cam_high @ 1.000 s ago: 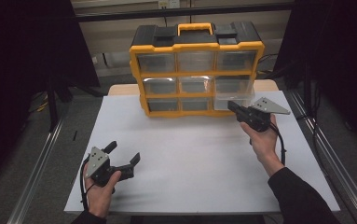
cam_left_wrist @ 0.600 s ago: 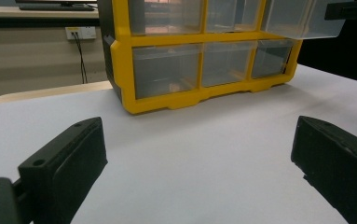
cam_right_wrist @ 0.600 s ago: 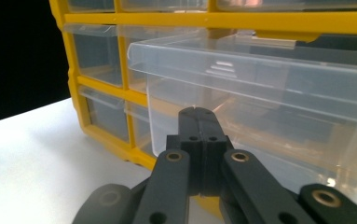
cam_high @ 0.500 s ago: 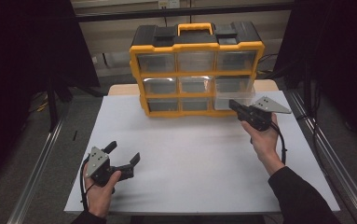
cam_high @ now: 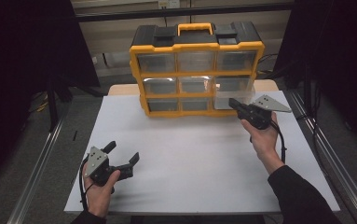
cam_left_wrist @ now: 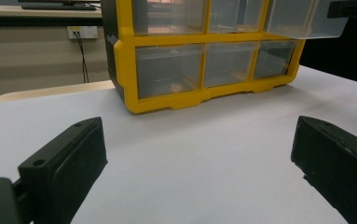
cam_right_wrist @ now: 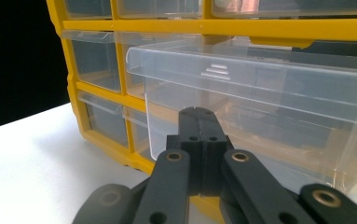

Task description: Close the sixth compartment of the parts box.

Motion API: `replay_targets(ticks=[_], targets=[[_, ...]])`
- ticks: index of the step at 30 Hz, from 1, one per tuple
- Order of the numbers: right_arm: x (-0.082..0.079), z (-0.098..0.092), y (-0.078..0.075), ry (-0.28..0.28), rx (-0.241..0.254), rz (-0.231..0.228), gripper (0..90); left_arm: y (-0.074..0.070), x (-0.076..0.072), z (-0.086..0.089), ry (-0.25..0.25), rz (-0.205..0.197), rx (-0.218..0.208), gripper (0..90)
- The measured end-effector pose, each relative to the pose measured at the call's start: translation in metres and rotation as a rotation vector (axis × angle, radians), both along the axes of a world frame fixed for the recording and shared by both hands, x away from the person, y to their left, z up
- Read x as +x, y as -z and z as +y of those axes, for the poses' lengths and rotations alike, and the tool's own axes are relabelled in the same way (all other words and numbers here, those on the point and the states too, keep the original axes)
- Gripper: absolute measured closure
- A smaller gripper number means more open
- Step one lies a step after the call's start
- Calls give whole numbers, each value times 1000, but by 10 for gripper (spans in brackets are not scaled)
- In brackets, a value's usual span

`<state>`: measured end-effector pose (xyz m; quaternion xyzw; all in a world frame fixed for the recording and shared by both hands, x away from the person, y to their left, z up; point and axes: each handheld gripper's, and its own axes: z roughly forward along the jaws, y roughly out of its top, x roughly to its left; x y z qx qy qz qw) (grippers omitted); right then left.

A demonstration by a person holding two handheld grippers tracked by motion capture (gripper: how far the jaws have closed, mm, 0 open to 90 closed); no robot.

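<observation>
As viewed from above, shows one clear plastic drawer (cam_high: pixel 223 97), middle row, right column, drawn partway out of the yellow-and-black plastic organiser cabinet (cam_high: pixel 196 70) at the far side of the white table (cam_high: pixel 190 154). Places the right gripper (cam_right_wrist: pixel 198 111) just at that drawer's front, jaws pressed together, nothing visible between them. Sets the left gripper (cam_high: pixel 122 151) near and left on the table, well apart from the cabinet, jaws spread wide and empty. Looks roughly midway: drawer out, though not fully. Leaves, probably, pulling it clear or sliding it home; cannot tell which.
</observation>
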<state>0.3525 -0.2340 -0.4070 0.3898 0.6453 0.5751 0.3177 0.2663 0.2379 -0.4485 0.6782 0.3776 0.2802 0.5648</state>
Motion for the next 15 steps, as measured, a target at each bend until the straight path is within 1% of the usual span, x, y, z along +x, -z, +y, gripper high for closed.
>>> replay_targets(ticks=[3,4,5,6,9,11,12,14,15], targets=[[0,0,0,5,0,-3,900,0,0,0,3,-5,4,33],[1,0,0,3,3,0,900,0,0,0,-1,-5,-3,33],[1,0,0,7,2,-2,900,0,0,1,2,-5,6,33],[1,0,0,7,2,-2,900,0,0,1,2,-5,6,33],[1,0,0,3,0,-4,900,-1,0,0,10,-8,0,33],[2,0,1,2,2,-2,900,-1,0,0,8,-9,2,33],[2,0,1,2,2,-2,900,0,0,0,-1,-7,-5,33],[2,0,1,3,3,-2,900,0,0,0,-1,-7,-5,33],[2,0,1,3,4,-1,900,0,0,0,5,-6,2,33]])
